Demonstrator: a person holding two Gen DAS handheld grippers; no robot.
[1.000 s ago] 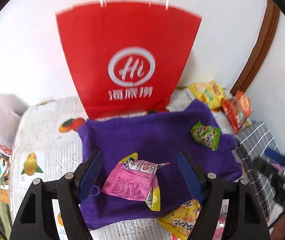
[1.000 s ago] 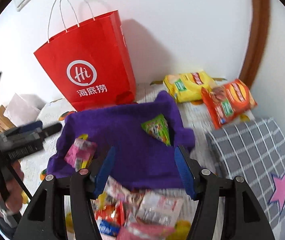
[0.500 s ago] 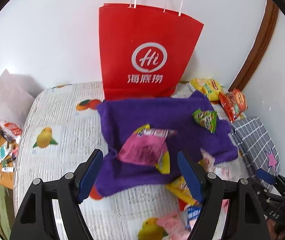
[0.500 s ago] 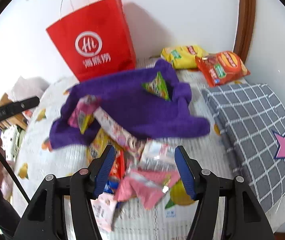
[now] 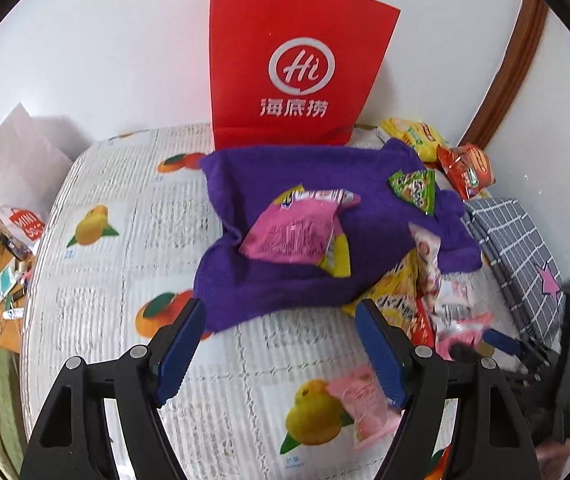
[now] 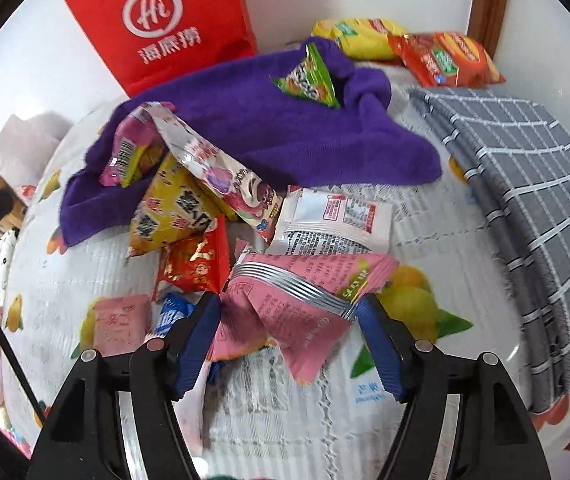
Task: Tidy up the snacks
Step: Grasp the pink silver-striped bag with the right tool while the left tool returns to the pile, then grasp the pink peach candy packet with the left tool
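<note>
the right gripper (image 6: 289, 340) has its blue fingers spread wide, and a crumpled pink packet (image 6: 297, 300) lies right between the fingertips, its silver crimped seam running across the gap; whether either finger touches it is hard to tell. just beyond that packet sits a heap of snacks on the fruit-print bedspread (image 6: 425, 240): a white sachet (image 6: 337, 220), a red packet (image 6: 197, 264), a yellow packet (image 6: 173, 208), a long pouch with a pink bear (image 6: 225, 176), and, to the near left, a blue wrapper (image 6: 173, 314) and a flat pink sachet (image 6: 119, 318). the heap spills from under the near edge of a purple towel (image 6: 245, 120), on which a green triangular packet (image 6: 309, 76) rests toward the far right.

the left gripper (image 5: 281, 344) is also wide apart and holds nothing, hovering over bare bedspread (image 5: 145, 220) just near of the towel (image 5: 285, 176). a pink packet (image 5: 297, 232) lies on the towel, farther off than the fingertips. a pale pink sachet (image 5: 365, 404) lies by the right finger. a red paper bag (image 5: 297, 64) stands against the far wall, with yellow (image 5: 413, 136) and orange chip bags (image 5: 465, 168) at far right and a grey checked cloth (image 5: 517, 248) on the right
</note>
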